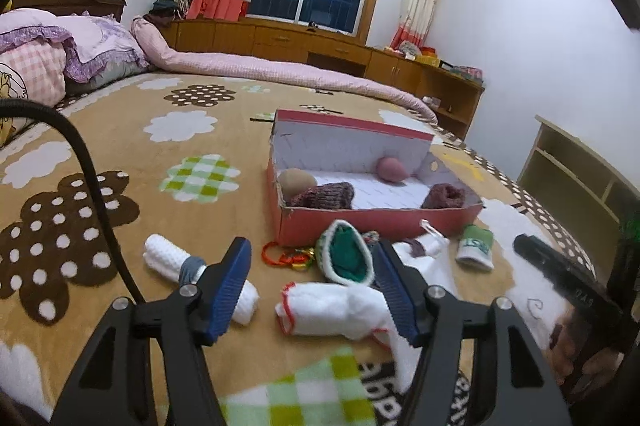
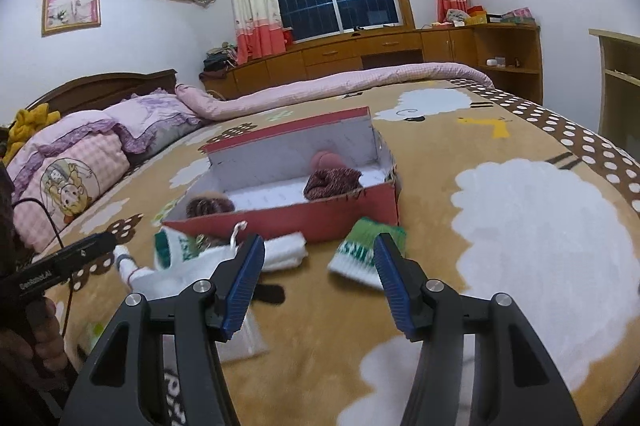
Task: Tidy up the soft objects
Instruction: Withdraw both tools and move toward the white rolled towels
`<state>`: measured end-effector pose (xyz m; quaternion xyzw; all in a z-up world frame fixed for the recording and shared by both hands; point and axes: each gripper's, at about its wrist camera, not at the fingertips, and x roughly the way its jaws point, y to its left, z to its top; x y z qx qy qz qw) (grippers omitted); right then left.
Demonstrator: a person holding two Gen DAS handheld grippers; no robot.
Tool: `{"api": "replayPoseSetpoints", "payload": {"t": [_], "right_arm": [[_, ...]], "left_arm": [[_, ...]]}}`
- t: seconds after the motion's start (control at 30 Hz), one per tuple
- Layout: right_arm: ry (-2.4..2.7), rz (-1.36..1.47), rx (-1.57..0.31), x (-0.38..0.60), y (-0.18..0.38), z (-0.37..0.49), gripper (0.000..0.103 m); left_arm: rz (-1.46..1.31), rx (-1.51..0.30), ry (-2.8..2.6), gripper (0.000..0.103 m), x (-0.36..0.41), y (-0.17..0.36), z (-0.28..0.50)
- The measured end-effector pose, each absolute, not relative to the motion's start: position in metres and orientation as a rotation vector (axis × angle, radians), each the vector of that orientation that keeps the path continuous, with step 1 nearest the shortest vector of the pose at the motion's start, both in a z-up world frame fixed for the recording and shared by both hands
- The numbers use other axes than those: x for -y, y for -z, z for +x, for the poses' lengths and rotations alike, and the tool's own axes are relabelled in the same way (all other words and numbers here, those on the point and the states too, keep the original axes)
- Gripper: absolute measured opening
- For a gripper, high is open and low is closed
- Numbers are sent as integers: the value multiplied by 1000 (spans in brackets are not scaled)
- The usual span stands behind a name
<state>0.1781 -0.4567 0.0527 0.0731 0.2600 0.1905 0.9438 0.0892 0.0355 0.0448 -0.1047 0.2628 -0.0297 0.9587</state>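
Left wrist view: left gripper [image 1: 310, 280] released, jaws wide, empty. Landmark is the red cardboard shoebox [image 1: 372, 220] on the bed with tan patterned blanket [image 1: 120, 146]. The box already holds a beige ball [image 1: 297, 181], a pink ball [image 1: 391, 168] and two maroon knitted rolls [image 1: 326, 195]. In front of the box's near wall lie the loose pieces: a green-and-white knitted pouch [image 1: 347, 254] directly between the jaw tips, a white cloth with red trim [image 1: 320, 310] nearer the camera than the pouch, a rolled white sock with grey band [image 1: 176, 258] off to the box's near-left, and a green-and-white rolled sock [image 1: 475, 246] at its near-right corner.

Right wrist view: right gripper [image 2: 320, 256] also released, empty. The green-and-white rolled sock [image 2: 360, 252] lies just in front of the box's near-right corner, its right edge behind the right jaw tip, long axis running roughly toward the box. A rolled white towel [image 2: 284, 250] sits just beside the box's near wall.

Judgement: right gripper is nearer that sock; left is nearer the pouch, straight ahead.
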Motion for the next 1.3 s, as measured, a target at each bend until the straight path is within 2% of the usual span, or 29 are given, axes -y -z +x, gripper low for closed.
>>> {"api": "replayPoseSetpoints", "payload": {"t": [0.27,0.47,0.6,0.7,1.3], "right_arm": [[-384,150,-534,458,-51,162,61],[-277,35,-637,449,-31,167,62],[-264,27,-741,449,-14,177,62],[-261,56,-786,453,-5,183,62],[-227,144,-785,469,-9,188,62]], "left_arm": [[-179,-556,77,67,-22,-37,68],[-239,-606,66,67,-35,-23,68],[-253,-681,-15,56,-51,-2,75],[-300,-720,-48,52,-63,7,82],[-369,-616,-161,52,-105,-9,92]]}}
